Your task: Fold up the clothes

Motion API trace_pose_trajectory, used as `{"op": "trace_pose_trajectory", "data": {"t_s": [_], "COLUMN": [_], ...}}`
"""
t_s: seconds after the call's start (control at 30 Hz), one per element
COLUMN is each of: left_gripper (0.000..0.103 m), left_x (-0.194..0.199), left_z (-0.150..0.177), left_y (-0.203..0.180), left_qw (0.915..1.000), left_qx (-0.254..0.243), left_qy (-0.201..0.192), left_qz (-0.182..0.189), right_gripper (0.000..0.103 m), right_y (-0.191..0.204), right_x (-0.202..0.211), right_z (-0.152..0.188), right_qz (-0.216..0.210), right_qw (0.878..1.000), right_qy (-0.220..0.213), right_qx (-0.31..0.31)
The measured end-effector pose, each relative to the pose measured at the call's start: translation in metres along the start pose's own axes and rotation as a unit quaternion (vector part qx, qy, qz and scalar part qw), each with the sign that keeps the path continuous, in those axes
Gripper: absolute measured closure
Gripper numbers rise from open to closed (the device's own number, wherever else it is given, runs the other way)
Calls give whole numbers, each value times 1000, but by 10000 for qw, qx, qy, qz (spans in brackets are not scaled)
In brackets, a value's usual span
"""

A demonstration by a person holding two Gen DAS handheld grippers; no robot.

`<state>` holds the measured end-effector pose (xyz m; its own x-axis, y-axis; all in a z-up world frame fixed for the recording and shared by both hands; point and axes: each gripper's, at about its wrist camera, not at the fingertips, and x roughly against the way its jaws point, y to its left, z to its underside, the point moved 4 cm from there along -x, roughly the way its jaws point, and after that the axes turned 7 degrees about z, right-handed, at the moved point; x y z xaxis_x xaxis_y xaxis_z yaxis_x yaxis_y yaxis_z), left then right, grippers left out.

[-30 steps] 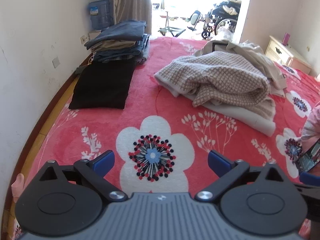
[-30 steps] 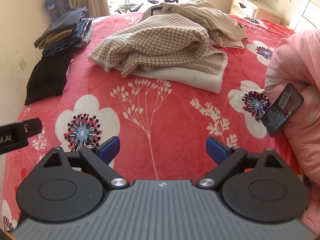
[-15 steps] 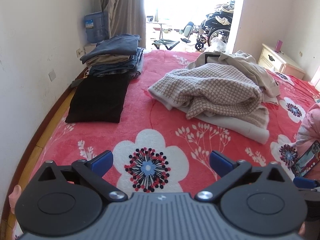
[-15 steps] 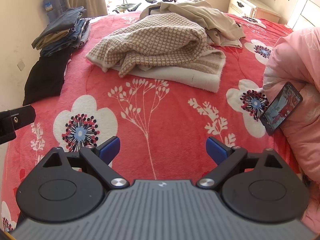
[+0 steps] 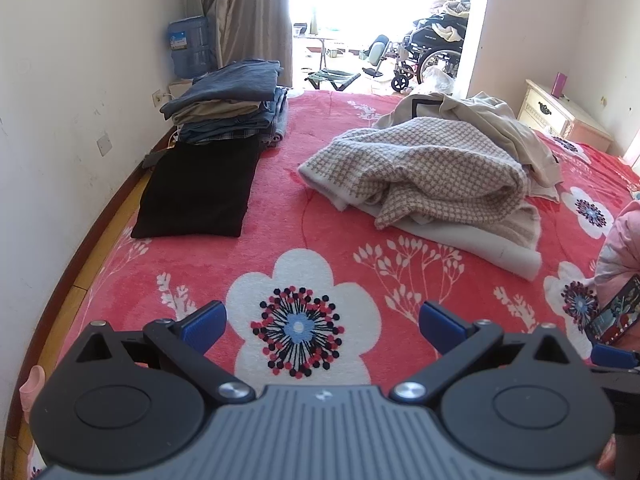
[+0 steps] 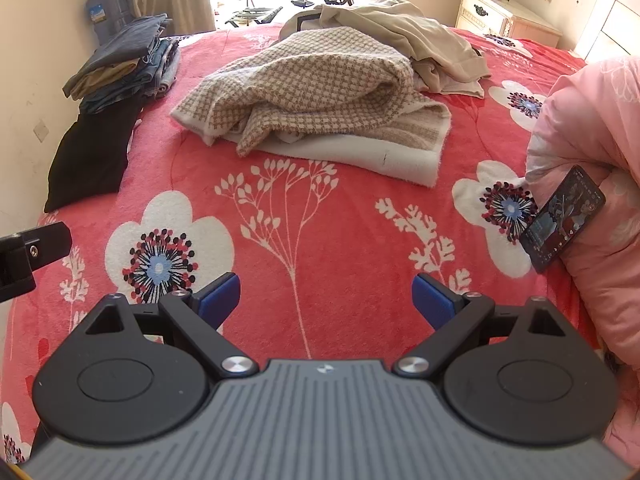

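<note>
A crumpled beige checked garment [image 5: 424,168] [image 6: 308,88] lies in a heap on the red flowered bedspread [image 5: 304,232] [image 6: 320,220], with a plain beige garment [image 5: 492,124] [image 6: 404,36] behind it. A folded black garment [image 5: 200,188] [image 6: 92,148] and a stack of folded clothes [image 5: 232,104] [image 6: 128,64] lie at the left edge. My left gripper [image 5: 322,322] is open and empty over a white flower. My right gripper [image 6: 326,300] is open and empty, well short of the heap.
A pink quilt [image 6: 592,184] bulks at the right with a phone [image 6: 562,218] leaning on it. A wall runs along the left [image 5: 60,120]. A nightstand [image 5: 560,116] stands at the far right. A water jug [image 5: 188,46] and a wheelchair [image 5: 432,52] sit beyond the bed.
The left gripper has tilted up and drawn back, so more of the room shows. The right gripper has barely shifted. Both stay open and empty.
</note>
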<state>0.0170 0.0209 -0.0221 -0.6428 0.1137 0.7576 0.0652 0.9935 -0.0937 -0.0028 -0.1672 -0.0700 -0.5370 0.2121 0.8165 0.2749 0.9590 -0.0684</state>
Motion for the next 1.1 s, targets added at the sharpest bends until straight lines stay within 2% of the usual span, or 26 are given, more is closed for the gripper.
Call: {"op": "trace_pose_trajectory", "data": {"t_s": [1.1], "left_gripper": [0], "left_x": [-5], "left_z": [6], "left_y": [4], "left_qw": [9999], "left_qx": [-79], "left_qy": [96], "left_qz": [-106], "right_gripper": [10], "right_y": [7], "right_x": [-3], "right_z": [2], "right_qz": [15], "right_qw": [10000], "right_qy": [57], "right_qx": [23]}}
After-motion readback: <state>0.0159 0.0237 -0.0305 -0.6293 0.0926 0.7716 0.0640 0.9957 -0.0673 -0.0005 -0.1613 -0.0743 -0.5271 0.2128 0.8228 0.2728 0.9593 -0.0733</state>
